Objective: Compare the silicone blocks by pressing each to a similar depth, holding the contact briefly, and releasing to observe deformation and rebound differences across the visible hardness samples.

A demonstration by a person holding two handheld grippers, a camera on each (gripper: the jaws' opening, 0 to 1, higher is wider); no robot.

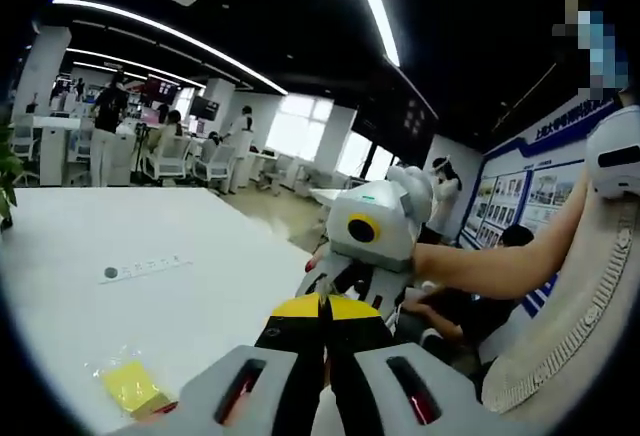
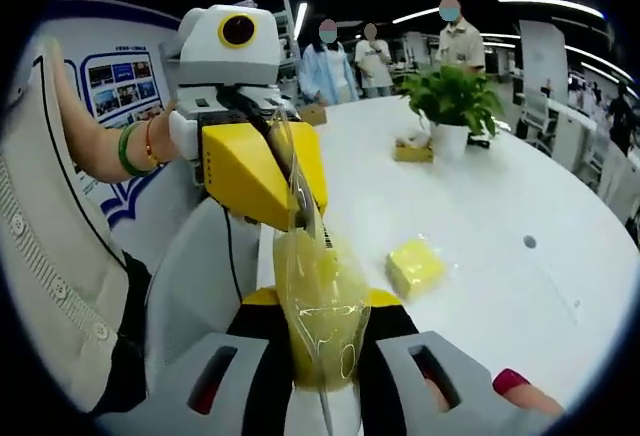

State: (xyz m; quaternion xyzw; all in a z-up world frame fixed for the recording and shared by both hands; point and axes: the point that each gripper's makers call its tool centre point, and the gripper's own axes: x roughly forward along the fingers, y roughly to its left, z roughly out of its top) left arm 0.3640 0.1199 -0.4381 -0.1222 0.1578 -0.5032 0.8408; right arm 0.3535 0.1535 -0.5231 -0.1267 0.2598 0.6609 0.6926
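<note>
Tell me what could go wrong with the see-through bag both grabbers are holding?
1. The left gripper and right gripper both pinch the thin clear bag. If they pull apart, it might rip.
2. The bag hangs near the edge of the white table, so whatever yellow is inside could fall to the floor.
3. A swing could knock the bagged yellow block lying nearby.

Left tongs (image 1: 324,308) closed above white table (image 1: 150,246); bagged yellow block (image 1: 133,388) lower left; right tongs (image 1: 335,281) just ahead
</note>
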